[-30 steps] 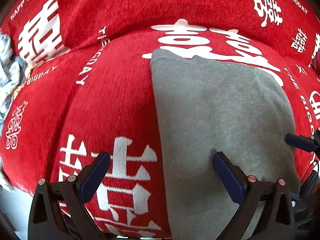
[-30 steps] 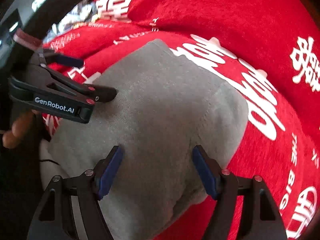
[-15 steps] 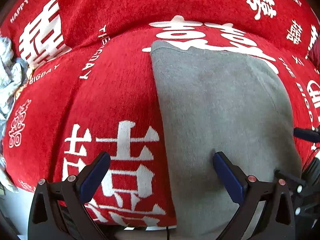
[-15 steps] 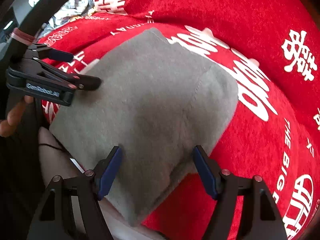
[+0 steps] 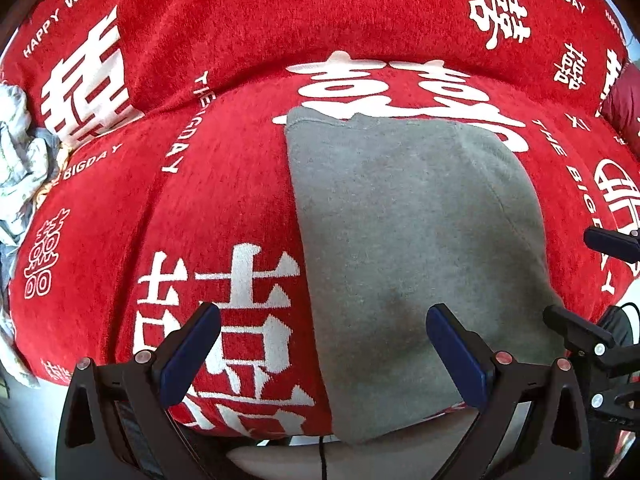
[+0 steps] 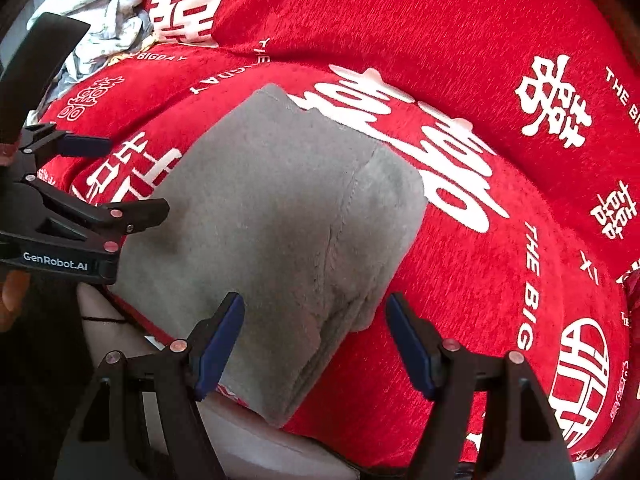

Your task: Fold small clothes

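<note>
Both grippers' fingers (image 5: 192,344) (image 6: 218,350) apart, empty.

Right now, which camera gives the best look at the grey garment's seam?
The right wrist view. There the seam runs down the middle of the grey garment, with the stitching and puckers clear. In the left wrist view the same garment shows the seam only as a faint line near its right edge.

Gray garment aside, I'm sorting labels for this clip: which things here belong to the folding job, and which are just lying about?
Belongs:
gray folded garment
left gripper, open
right gripper, open

Lying about:
red printed cover
crumpled pale clothes
</note>
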The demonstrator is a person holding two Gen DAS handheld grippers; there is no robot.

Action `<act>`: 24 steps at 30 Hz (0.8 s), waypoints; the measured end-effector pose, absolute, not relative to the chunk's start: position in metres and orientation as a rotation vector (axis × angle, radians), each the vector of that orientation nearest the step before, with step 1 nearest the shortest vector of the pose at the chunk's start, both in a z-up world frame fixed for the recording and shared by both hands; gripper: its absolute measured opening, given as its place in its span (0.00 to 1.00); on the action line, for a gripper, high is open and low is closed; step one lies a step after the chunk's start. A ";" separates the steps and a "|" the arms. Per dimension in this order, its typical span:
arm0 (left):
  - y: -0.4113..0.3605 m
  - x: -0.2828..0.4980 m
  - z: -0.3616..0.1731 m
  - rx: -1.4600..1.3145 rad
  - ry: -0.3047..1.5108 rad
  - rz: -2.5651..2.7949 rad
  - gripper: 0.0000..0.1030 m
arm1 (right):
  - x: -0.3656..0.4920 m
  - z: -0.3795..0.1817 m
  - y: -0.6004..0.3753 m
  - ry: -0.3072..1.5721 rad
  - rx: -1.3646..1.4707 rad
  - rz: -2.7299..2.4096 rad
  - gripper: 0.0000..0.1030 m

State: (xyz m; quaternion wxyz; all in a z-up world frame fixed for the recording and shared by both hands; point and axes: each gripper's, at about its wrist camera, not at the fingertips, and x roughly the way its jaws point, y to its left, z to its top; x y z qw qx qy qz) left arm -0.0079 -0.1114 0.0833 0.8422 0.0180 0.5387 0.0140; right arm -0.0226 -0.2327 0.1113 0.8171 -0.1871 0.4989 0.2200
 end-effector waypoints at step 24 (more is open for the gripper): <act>-0.120 -0.009 0.068 0.045 1.205 0.017 1.00 | -0.017 0.099 -0.230 1.098 -0.421 0.452 0.74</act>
